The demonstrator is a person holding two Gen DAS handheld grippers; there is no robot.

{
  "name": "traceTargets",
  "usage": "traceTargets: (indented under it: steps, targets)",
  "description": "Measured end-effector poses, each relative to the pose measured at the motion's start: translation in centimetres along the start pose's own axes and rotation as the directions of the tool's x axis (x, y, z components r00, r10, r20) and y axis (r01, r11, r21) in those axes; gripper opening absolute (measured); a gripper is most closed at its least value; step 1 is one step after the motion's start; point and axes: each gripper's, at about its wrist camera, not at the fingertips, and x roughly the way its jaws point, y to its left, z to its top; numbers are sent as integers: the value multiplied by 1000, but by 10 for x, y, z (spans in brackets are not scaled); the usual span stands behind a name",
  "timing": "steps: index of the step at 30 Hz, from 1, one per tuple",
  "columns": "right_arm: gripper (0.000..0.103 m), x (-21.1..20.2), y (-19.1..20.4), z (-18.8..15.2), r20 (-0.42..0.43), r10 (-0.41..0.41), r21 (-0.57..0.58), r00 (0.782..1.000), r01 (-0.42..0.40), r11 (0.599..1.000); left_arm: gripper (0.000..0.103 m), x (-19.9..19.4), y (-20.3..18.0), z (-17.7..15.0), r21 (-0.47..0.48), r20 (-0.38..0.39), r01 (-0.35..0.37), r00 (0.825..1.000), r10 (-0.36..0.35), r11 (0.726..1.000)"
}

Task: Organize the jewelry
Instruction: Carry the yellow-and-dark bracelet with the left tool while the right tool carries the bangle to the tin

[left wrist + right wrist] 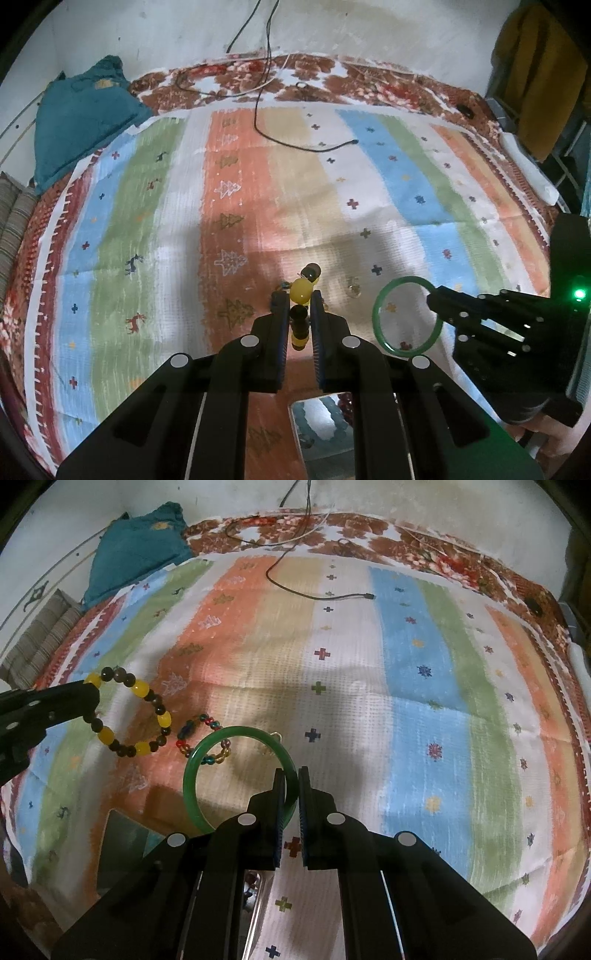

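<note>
The left tongs (300, 314) are pinching a bead bracelet (129, 716) edge-on, low in the centre of the left wrist view; from the right wrist view its yellow and dark beads hang as a loop at middle left. The right tongs (291, 794) are pressed onto the rim of a green bangle (207, 749), which stands out to the left of the fingers in the lower centre of that frame.

The bead bracelet looks light and limp (strung beads, so it will sag and swing), and round beads are likely to roll between the pads; gripping across a single bead or the cord between two seems safest. The bangle appears rigid, smooth and probably brittle, so a firm hold across the rim suits it, and it should be set down gently.

A smaller bracelet (205, 744) of mixed coloured beads lies on the striped bedspread (406, 664) behind the bangle. A glossy flat tray (125, 853) shows at lower left, and a black cable (317, 596) trails near the top.
</note>
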Motion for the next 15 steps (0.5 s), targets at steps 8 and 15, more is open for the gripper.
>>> traceTargets:
  steps: [8, 15]
  targets:
    - [8, -14, 9, -7, 19, 10, -24, 1000, -9, 1000, 11, -22, -10, -11, 10, 43, 20, 999, -20, 1000]
    - [8, -27, 17, -14, 40, 24, -43, 999, -23, 999, 11, -32, -14, -21, 19, 57, 31, 998, -32, 999]
